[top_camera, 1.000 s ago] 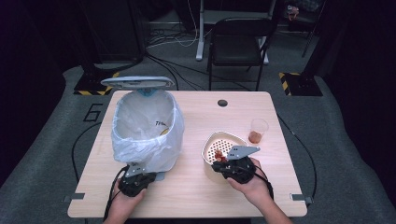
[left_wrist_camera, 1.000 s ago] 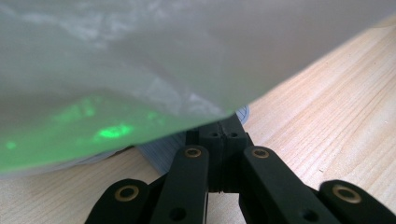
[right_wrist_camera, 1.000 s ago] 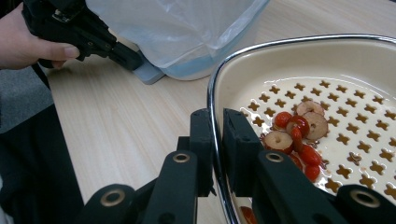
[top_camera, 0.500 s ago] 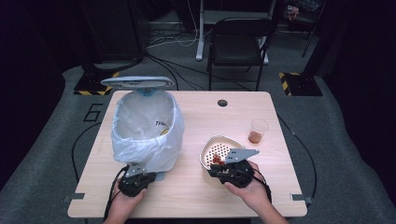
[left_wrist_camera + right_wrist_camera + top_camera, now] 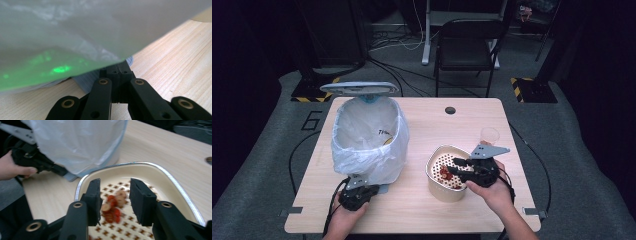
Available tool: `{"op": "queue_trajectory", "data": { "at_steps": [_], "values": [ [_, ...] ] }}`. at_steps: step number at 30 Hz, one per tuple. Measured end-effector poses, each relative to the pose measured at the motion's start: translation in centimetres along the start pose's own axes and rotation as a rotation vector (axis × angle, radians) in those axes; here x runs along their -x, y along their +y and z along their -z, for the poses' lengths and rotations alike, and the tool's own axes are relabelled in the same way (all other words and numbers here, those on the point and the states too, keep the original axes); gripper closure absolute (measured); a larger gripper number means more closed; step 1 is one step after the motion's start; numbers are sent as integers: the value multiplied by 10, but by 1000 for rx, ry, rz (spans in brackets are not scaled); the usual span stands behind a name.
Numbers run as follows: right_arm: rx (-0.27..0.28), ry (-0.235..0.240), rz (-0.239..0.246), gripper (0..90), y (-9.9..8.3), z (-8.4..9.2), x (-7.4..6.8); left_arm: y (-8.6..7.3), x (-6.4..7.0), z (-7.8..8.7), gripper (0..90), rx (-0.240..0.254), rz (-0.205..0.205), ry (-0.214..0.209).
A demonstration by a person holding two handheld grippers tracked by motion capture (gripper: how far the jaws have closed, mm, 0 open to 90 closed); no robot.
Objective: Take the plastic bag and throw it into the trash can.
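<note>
the cream strainer bowl [image 5: 447, 175] sits at the lower right of the high view, on the wooden surface [image 5: 462, 125], with a small heap of red and pale food scraps [image 5: 444, 173] on its perforated floor. in the right gripper view the scraps [image 5: 112, 207] lie at lower centre, a loose cluster of red bits and pale rounds, slightly blurred, and the bowl's silvery rim [image 5: 162, 173] curves around them. just left of the bowl stands the bin lined with a white plastic bag [image 5: 367, 140], its grey lid [image 5: 359, 88] tipped up behind it.

we hold the right claw [image 5: 459, 167] over the bowl's right edge, jaws pointing left across the holes. its jaws have just been opening and now stand apart with nothing between them; in the right gripper view [image 5: 115, 195] the scraps lie beneath and beyond the gap, not pinched. the left claw [image 5: 357, 192] is at the lower left, tucked under the bag's overhang; in the left gripper view [image 5: 119, 72] its jaws are closed together at the edge of the bin's grey base [image 5: 90, 81], and we cannot tell whether they pinch that edge or only meet beside it.

to do this step well, we judge the jaws should come down on either side of the heap, close gently so the soft pieces do not squash or slip, and lift clear of the rim before crossing to the bag. a clear cup [image 5: 490, 135] stands beyond the bowl, apart from it.
</note>
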State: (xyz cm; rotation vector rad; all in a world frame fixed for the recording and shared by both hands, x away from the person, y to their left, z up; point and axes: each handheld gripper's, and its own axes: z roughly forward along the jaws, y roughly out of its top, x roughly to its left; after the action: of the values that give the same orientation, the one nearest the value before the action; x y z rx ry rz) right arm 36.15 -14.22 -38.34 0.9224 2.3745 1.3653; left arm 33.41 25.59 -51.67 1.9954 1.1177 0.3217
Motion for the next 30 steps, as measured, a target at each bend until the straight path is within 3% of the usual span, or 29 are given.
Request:
{"op": "queue_trajectory", "data": {
  "at_steps": [9,10,13,14,19,22,30],
  "values": [
    [19,-110,-18,477,1,17,28,0,0,0,900,-2,-3,1],
    [23,-140,-35,460,-1,21,37,0,0,0,900,-4,-2,1],
    [30,-157,-50,447,-4,23,45,0,0,0,900,-3,-3,1],
    [33,-181,-66,426,-7,27,54,0,0,0,900,-4,-2,0],
    [36,-241,-93,386,-16,34,72,0,-1,0,900,-6,-13,-7],
    [39,-281,-106,358,-22,37,83,0,0,0,900,-1,3,2],
    [8,-350,-138,298,-40,36,105,0,0,0,900,0,1,0]
  ]
}}
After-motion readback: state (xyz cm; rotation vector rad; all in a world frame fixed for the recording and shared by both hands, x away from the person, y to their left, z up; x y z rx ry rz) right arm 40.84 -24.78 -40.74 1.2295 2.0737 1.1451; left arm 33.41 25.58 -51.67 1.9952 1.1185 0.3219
